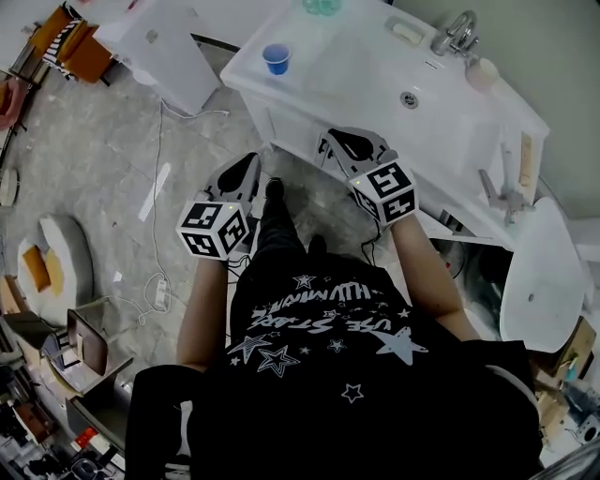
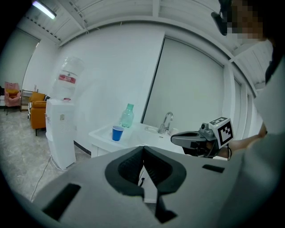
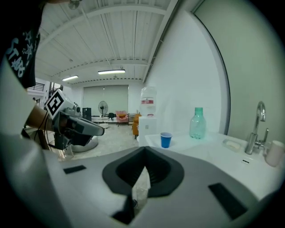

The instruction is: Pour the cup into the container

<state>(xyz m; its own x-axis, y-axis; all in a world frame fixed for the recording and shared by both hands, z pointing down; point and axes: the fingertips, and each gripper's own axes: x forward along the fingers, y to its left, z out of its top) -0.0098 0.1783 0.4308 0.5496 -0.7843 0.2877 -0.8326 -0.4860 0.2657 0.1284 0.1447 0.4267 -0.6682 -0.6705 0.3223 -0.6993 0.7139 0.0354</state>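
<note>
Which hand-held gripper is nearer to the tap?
Right. The right hand-held gripper is by the counter's edge before the tap; the left hand-held gripper is farther off, over the floor.

Workshop-like open room, white washbasin tabletop (image 3: 201,144) with chrome tap (image 3: 257,124) ahead of the right claw (image 3: 144,151), white water dispenser (image 3: 149,122) beyond, littered grey concrete floor (image 1: 94,159)

One blue cup (image 1: 276,58), one green bottle (image 3: 197,123) — one faucet (image 1: 457,36), one water dispenser (image 2: 61,133).

Cup (image 1: 276,58) on counter (image 1: 352,61), bottle (image 1: 322,6) behind it, sink (image 1: 409,97) to rt, dispenser (image 1: 164,47) to lt.
</note>
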